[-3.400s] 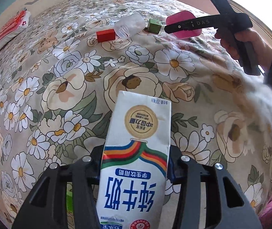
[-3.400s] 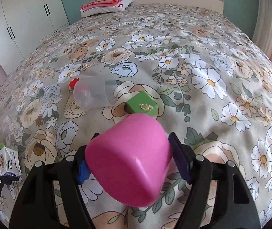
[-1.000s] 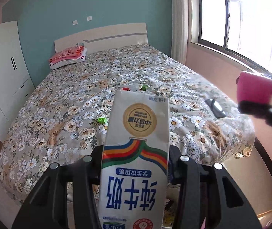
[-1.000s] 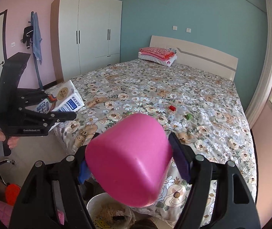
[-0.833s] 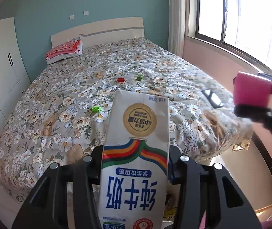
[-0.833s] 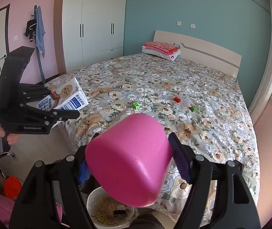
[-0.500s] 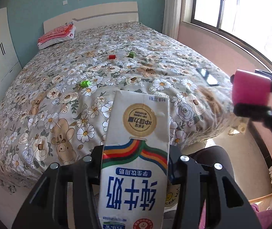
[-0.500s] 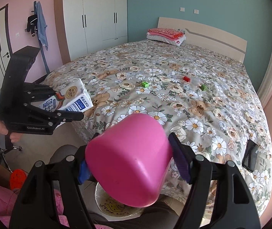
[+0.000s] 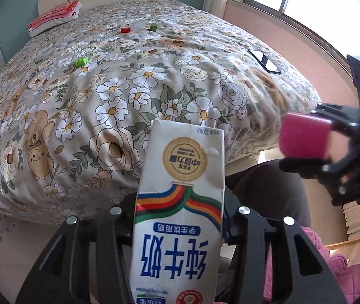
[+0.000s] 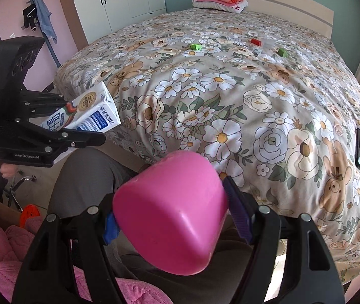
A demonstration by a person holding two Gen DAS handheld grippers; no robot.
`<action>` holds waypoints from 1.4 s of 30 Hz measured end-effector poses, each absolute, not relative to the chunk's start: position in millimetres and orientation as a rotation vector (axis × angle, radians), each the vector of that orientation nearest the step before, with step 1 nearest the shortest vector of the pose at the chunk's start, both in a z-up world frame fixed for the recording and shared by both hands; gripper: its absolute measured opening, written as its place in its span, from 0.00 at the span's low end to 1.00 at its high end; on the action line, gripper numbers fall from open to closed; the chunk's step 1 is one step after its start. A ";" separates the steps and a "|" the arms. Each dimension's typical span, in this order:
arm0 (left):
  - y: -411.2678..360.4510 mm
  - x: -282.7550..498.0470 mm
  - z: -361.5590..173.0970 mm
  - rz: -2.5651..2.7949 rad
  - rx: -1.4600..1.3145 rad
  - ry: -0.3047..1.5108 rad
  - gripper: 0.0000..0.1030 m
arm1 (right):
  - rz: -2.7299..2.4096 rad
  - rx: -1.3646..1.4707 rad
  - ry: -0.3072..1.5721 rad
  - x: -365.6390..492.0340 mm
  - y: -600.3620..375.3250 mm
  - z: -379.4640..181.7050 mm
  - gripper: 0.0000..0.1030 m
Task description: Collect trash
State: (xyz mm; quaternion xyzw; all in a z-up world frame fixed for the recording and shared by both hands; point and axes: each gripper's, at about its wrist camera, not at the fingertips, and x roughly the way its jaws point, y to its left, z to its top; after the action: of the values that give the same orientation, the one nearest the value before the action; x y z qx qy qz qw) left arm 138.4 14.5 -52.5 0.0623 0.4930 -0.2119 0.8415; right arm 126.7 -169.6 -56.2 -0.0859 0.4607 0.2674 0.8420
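A: Left gripper point(image 9: 180, 217), jaws clamped on the white printed milk carton point(image 9: 180, 202), off the flowered bed's point(image 9: 129, 88) foot edge.

B: Right gripper point(image 10: 172, 217) squeezes the pink plastic cup point(image 10: 172, 207), beside that same edge.

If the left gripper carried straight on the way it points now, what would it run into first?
Most likely the flowered bedspread near the bed's foot: the left gripper, shut on the milk carton, aims at it. Depth is uncertain through the fisheye.
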 end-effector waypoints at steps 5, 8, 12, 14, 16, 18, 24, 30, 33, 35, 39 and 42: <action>13.5 144.6 -97.0 -0.461 0.091 1.143 0.47 | 0.582 -0.171 1.077 128.7 -167.9 -103.3 0.69; 12.8 146.6 -122.5 -0.457 0.072 1.195 0.47 | 0.590 -0.166 1.127 130.1 -165.5 -127.5 0.69; 13.8 151.0 -158.5 -0.453 0.030 1.270 0.47 | 0.590 -0.157 1.191 132.3 -161.3 -158.5 0.69; 14.6 152.0 -176.9 -0.450 0.013 1.307 0.47 | 0.589 -0.158 1.219 133.1 -159.3 -173.6 0.69; 14.5 152.3 -194.5 -0.450 0.000 1.346 0.47 | 0.591 -0.144 1.251 134.0 -158.1 -188.5 0.69; 13.7 153.0 -210.7 -0.444 -0.003 1.376 0.47 | 0.590 -0.134 1.277 134.1 -156.4 -202.4 0.69; 11.5 156.1 -249.1 -0.442 -0.023 1.454 0.47 | 0.583 -0.107 1.351 135.1 -151.1 -239.2 0.69; 8.2 162.6 -278.1 -0.437 -0.039 1.514 0.47 | 0.563 -0.080 1.406 142.6 -145.7 -265.6 0.69; 7.9 166.0 -292.0 -0.445 -0.066 1.554 0.47 | 0.551 -0.072 1.442 146.4 -142.6 -280.9 0.69; 8.8 169.1 -300.9 -0.448 -0.088 1.583 0.47 | 0.544 -0.065 1.472 148.9 -140.5 -291.3 0.69; 4.1 171.1 -314.9 -0.446 -0.098 1.614 0.47 | 0.530 -0.085 1.508 150.7 -136.1 -305.9 0.69; -0.7 174.7 -325.4 -0.442 -0.105 1.634 0.47 | 0.517 -0.091 1.538 154.1 -134.2 -319.6 0.69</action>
State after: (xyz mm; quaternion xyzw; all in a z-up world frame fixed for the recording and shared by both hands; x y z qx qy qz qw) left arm 174.7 -0.7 -325.5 -0.0464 0.7225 -0.1953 0.6616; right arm 154.1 -134.2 -319.6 -0.0406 0.6872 0.2311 0.6875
